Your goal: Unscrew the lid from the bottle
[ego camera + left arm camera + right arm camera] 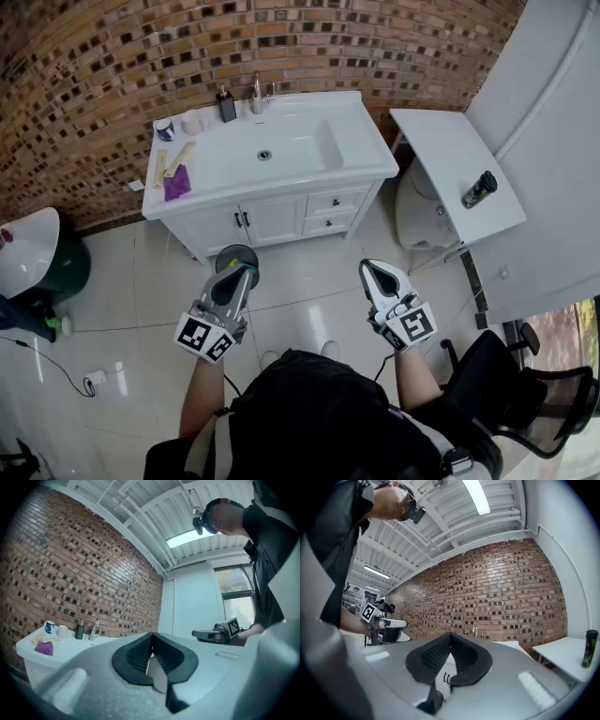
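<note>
Both grippers hang in the air over the pale tiled floor point(300, 302) on the near side of the room, level with each other and well apart. Left gripper point(242, 272): jaws fully together, ribbed black pads point(138, 653) meeting, nothing between them. Right gripper point(368, 269): same, jaws closed and empty. The task's dark cylindrical bottle with a yellow-green label point(479, 189) stands upright on the white rectangular table point(450, 150) at the right, close to that table's right edge, with its dark lid point(591, 632) on. Neither gripper is anywhere near it; the right gripper is the closer one. At far centre, a white vanity cabinet with a moulded sink basin point(366, 169) sits against the brown brick wall point(94, 75). On the vanity's left end are a purple cloth point(176, 185), a blue-and-white mug point(165, 129) and a white cup point(192, 122). A dark soap dispenser point(227, 106) and a chrome tap point(257, 92) stand on its back edge. A black mesh office chair point(534, 389) is at the near right, and a dark green bin point(67, 267) is at the left.
</note>
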{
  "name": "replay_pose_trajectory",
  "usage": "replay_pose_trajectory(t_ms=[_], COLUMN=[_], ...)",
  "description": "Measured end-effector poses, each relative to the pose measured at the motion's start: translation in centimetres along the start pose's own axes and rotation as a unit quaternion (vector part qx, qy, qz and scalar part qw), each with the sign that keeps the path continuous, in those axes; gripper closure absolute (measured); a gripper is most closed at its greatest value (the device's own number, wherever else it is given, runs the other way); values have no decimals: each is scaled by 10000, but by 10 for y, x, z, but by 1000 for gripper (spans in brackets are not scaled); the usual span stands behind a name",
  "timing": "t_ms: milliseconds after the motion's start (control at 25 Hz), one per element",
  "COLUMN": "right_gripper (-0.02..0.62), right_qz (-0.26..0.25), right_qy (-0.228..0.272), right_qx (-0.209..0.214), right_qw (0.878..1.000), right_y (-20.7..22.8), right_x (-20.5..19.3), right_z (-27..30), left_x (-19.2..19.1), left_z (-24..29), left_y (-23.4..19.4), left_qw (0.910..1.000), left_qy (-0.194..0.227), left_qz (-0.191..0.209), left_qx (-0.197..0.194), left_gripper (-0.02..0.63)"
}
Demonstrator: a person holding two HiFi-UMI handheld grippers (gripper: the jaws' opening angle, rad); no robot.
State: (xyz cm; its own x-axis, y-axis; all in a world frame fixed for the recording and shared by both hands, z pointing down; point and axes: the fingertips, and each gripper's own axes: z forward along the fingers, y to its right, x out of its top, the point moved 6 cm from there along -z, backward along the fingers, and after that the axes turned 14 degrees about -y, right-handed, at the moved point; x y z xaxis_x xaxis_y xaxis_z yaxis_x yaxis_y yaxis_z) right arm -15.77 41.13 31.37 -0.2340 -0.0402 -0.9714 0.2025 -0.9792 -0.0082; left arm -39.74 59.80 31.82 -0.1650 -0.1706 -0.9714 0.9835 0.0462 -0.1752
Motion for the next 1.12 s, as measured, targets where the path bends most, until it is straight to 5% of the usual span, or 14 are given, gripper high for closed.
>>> replay_pose_trajectory(t_ms=[320, 640, 1120], right_gripper=[591, 591, 591], right_qz=[-47, 305, 418], right_qy=[-42, 59, 369], right_qx=[-555, -1605, -2493], right_qw=[9984, 9866, 9668], right_y=[12, 29, 120], right_x=[-5, -15, -49], right_z=[-31, -91, -226], left_x=[-2, 3, 6], left_z=[51, 114, 233], left_y=[25, 63, 209], left_qw=[9963, 9787, 9519], left_qy=[-139, -487, -443], left_qz=[117, 322, 642], left_qx=[-841, -1968, -2964], left_gripper=[603, 603, 603])
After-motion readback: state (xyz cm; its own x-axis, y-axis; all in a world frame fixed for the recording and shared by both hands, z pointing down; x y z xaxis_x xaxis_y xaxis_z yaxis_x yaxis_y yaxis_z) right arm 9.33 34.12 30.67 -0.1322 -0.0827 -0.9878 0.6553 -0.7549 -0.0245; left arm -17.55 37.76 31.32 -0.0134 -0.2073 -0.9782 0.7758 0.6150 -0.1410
